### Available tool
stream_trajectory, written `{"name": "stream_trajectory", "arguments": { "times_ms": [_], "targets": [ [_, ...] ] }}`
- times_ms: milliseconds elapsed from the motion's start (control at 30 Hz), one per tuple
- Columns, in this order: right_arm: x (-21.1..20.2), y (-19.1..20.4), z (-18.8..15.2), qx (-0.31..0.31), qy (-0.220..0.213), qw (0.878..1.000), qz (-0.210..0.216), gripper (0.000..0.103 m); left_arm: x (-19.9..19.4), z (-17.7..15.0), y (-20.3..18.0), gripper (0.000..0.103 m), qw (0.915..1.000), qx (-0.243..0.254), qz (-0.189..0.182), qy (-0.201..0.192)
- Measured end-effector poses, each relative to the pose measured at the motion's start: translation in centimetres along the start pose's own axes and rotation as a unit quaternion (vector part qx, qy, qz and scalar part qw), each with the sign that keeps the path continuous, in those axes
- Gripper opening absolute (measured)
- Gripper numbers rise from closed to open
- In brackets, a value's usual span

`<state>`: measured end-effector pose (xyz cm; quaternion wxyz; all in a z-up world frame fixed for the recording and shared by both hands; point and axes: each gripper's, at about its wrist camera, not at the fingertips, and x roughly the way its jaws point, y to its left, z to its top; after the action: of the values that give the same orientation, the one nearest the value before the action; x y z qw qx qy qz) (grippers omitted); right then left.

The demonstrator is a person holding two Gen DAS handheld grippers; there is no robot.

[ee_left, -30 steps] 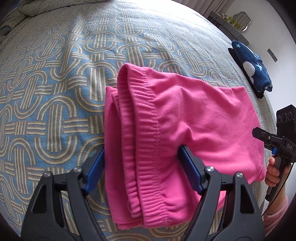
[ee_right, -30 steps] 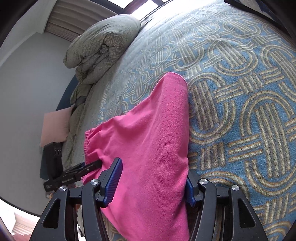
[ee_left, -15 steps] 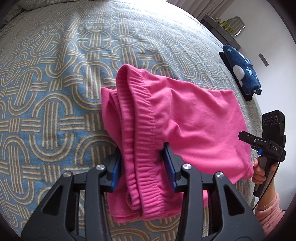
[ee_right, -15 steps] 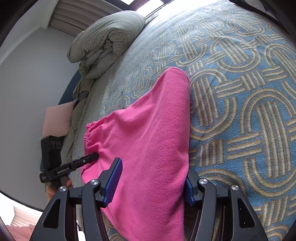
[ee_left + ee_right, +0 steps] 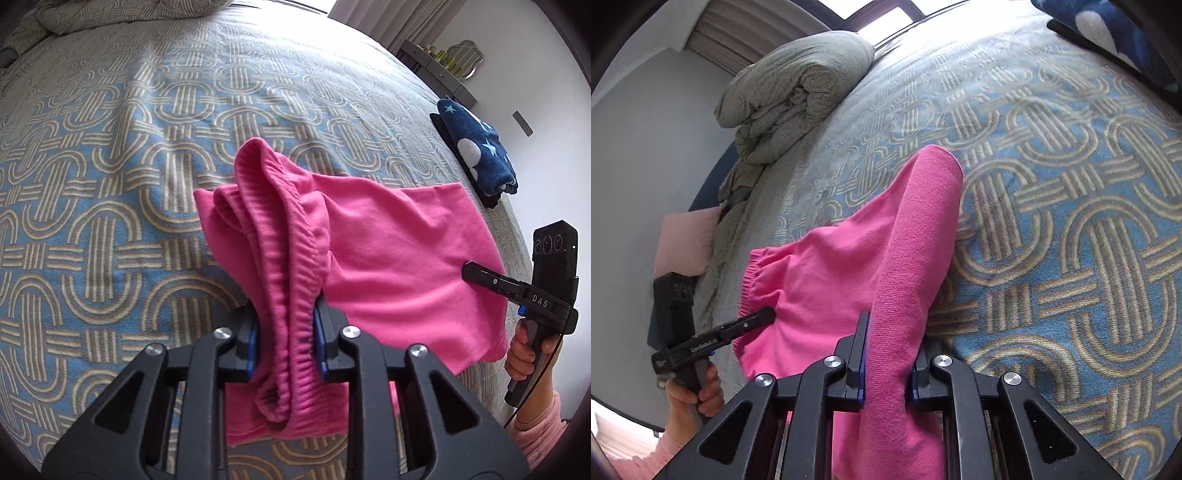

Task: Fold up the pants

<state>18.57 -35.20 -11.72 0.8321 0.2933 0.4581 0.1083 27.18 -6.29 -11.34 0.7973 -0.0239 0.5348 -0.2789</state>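
left gripper (image 5: 286, 341) is pinching the elastic waistband end of the pink pants (image 5: 388, 258); jaws have just been closing and the blue pads now press the bunched waistband from both sides. fabric gathers into a ridge between the pads and spills out below them.

right gripper (image 5: 886, 373) is clamped on the other end of the pants, on a thick folded edge; its jaws have also just been closing, cloth between them, pads squeezing it. that folded edge runs up and away from the jaws as a rounded roll.

pants are folded over already, lying on the bed cover (image 5: 110, 184), the blue one with the tan loop pattern, near the bed's near edge. the waistband end looks raised a bit off the cover at the left gripper, middle of the cloth sags flat between the two grips.

from the left wrist view the right gripper shows at the far right side with its tip touching the pants' edge, a hand (image 5: 524, 350) wrapped round its handle, pink sleeve (image 5: 539, 424) below. from the right wrist view the left gripper sits at the lower left, tip at the waistband, the other hand (image 5: 690, 391) on its handle.

also around: a dark blue folded cloth with white stars (image 5: 480, 151) on the far right side of the bed, well apart from the pants. a rolled grey-green quilt (image 5: 790, 96) at the head end. a pink pillow (image 5: 683, 240) beside the bed, against the wall.
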Motion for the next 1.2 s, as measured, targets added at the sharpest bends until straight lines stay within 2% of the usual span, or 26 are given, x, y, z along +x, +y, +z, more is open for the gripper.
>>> {"name": "stream_trajectory", "arguments": {
  "times_ms": [100, 300, 467, 600, 767, 900, 1067, 1200],
  "targets": [
    [-1.2, 2.3, 0.1, -0.037, -0.017, 0.999, -0.009, 0.012, -1.3, -0.2, -0.8, 0.023, 0.9997, 0.019, 0.011, -0.015],
    [-3.5, 5.0, 0.0, -0.067, -0.040, 0.997, -0.006, 0.012, -3.6, -0.1, -2.0, 0.023, 0.9992, 0.025, -0.001, -0.032],
    [-5.9, 5.1, -0.8, -0.067, -0.057, 0.996, -0.010, 0.012, -4.9, -0.1, -4.6, 0.023, 0.9983, 0.040, -0.004, -0.042],
    [-9.1, 3.2, -1.5, -0.054, -0.074, 0.996, -0.017, 0.012, -5.4, 0.0, -8.2, 0.023, 0.9968, 0.065, -0.016, -0.044],
    [-15.4, -0.8, -2.9, -0.025, -0.115, 0.992, -0.046, 0.012, -3.8, 0.8, -15.1, 0.023, 0.9925, 0.105, -0.053, -0.033],
    [-21.3, -5.2, -4.3, 0.006, -0.153, 0.984, -0.089, 0.012, -1.2, 1.9, -22.6, 0.023, 0.9838, 0.151, -0.095, -0.018],
    [-29.1, -11.2, -5.8, 0.047, -0.208, 0.965, -0.150, 0.012, 2.6, 3.2, -32.4, 0.023, 0.9686, 0.196, -0.152, 0.009],
    [-34.4, -16.3, -6.8, 0.092, -0.245, 0.947, -0.186, 0.012, 5.4, 4.0, -40.3, 0.023, 0.9552, 0.244, -0.167, 0.017]
  ]
}}
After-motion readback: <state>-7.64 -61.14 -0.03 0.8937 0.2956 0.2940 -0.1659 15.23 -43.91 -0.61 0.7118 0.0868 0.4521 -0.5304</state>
